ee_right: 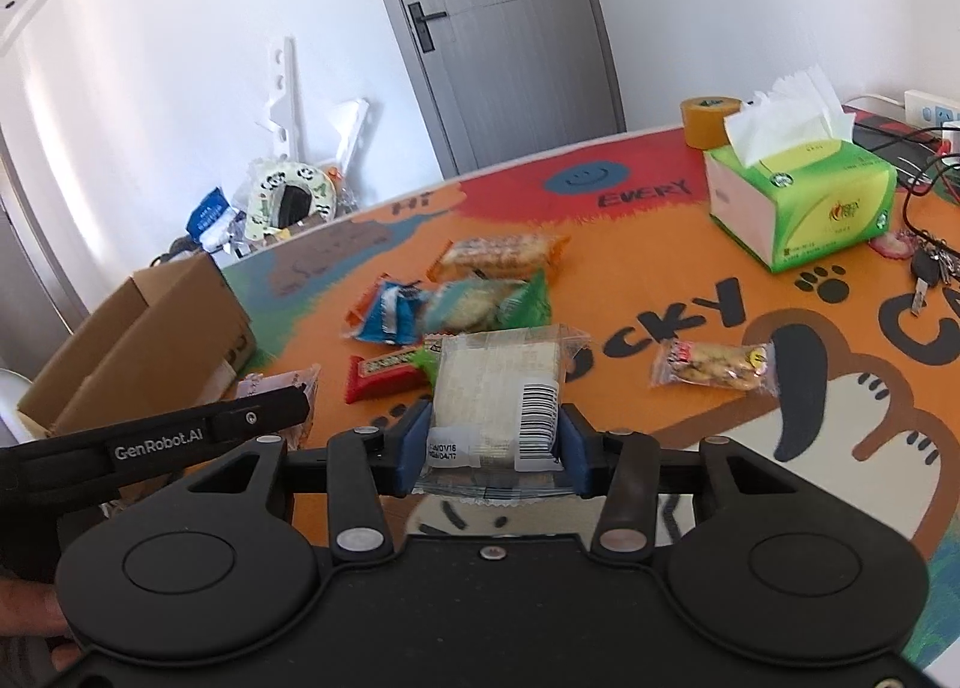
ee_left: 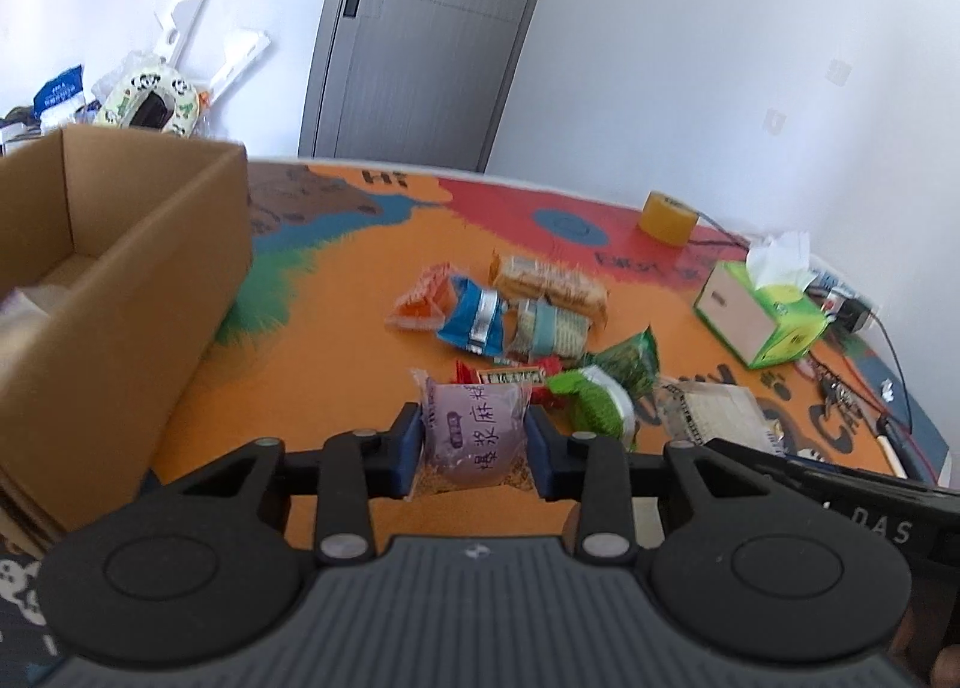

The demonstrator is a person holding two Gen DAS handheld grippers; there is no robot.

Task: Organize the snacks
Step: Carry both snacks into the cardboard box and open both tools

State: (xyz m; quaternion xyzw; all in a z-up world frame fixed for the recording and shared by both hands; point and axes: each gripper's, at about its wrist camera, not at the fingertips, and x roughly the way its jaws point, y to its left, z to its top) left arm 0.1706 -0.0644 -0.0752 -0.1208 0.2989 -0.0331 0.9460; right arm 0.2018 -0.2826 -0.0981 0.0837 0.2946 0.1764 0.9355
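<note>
Two handheld grippers work over a counter covered with a bright orange cartoon mat. The left gripper has its jaws pinching a pale purple snack packet by its two sides, and the packet looks lifted just clear of the counter. The right gripper has its jaws pinching a clear-wrapped pale biscuit packet with a barcode label, also by its sides.

The other snacks lie loose near the middle of the counter: a long cracker pack, a blue-and-orange packet, a green-ended biscuit pack and a red bar. A small packet of cookies lies apart from these, toward the right edge.

An open cardboard box stands at the left edge of the counter. A green tissue box and a roll of yellow tape sit near the far right corner, beside keys and cables. Behind the counter is a grey door in a white wall.
</note>
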